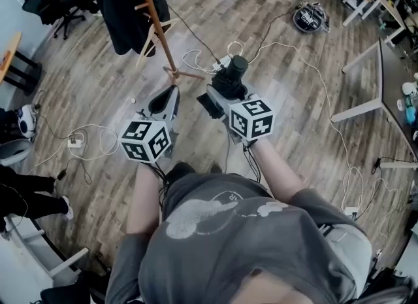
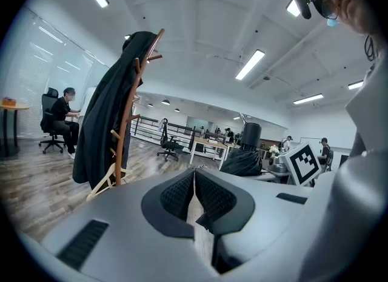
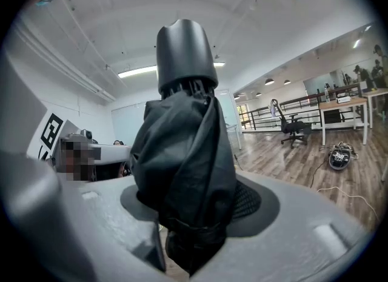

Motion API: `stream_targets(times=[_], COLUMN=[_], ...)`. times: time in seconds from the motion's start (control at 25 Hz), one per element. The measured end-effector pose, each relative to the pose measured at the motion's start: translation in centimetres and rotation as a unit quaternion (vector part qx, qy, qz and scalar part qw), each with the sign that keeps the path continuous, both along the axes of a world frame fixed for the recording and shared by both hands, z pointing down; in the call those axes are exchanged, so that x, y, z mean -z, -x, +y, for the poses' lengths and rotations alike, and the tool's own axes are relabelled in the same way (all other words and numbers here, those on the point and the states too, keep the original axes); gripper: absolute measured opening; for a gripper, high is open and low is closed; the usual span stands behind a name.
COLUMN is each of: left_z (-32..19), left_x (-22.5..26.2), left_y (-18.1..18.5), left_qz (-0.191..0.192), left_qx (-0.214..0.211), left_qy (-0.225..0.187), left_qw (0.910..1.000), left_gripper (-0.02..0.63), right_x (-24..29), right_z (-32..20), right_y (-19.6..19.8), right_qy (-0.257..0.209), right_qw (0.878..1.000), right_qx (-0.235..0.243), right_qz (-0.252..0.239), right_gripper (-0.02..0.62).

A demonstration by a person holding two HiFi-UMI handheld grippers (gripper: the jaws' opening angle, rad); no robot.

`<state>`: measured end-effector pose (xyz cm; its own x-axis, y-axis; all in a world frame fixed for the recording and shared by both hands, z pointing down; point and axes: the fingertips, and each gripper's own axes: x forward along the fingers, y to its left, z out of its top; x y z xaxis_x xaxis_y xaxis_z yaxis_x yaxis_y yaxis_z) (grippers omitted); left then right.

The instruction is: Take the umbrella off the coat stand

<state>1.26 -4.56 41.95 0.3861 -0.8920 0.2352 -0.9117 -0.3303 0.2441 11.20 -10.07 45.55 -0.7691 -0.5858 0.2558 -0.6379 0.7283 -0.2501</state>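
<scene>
A folded black umbrella (image 1: 230, 80) with a round black cap stands upright between the jaws of my right gripper (image 1: 225, 93), which is shut on its bunched fabric (image 3: 185, 147). It is off the wooden coat stand (image 1: 159, 29), which stands ahead and to the left with a black coat (image 1: 121, 5) hanging on it. My left gripper (image 1: 164, 102) is level beside the right one, jaws shut with nothing between them (image 2: 194, 181). The left gripper view shows the stand (image 2: 124, 123), the coat (image 2: 106, 117) and the umbrella (image 2: 245, 153) off to the right.
White cables (image 1: 199, 61) and a power strip (image 1: 76, 141) lie on the wood floor near the stand's foot. A robot vacuum (image 1: 309, 17) sits at the back right. White desk legs (image 1: 366, 106) stand to the right. A person (image 2: 60, 117) sits on an office chair at the far left.
</scene>
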Motion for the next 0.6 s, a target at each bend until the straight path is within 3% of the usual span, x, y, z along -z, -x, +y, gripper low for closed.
stream_targets(times=[0.6], left_z=[6.7], left_x=[0.2], left_y=[4.3], left_qz=[-0.004], left_qx=[-0.020], left_qy=[-0.007], left_qw=[0.9998], left_gripper=[0.006], right_x=[0.6], right_z=[6.7], right_y=[0.7], right_qy=[-0.005], right_qw=[0.998], right_qx=[-0.055], right_qz=[0.008], right_gripper=[0.264])
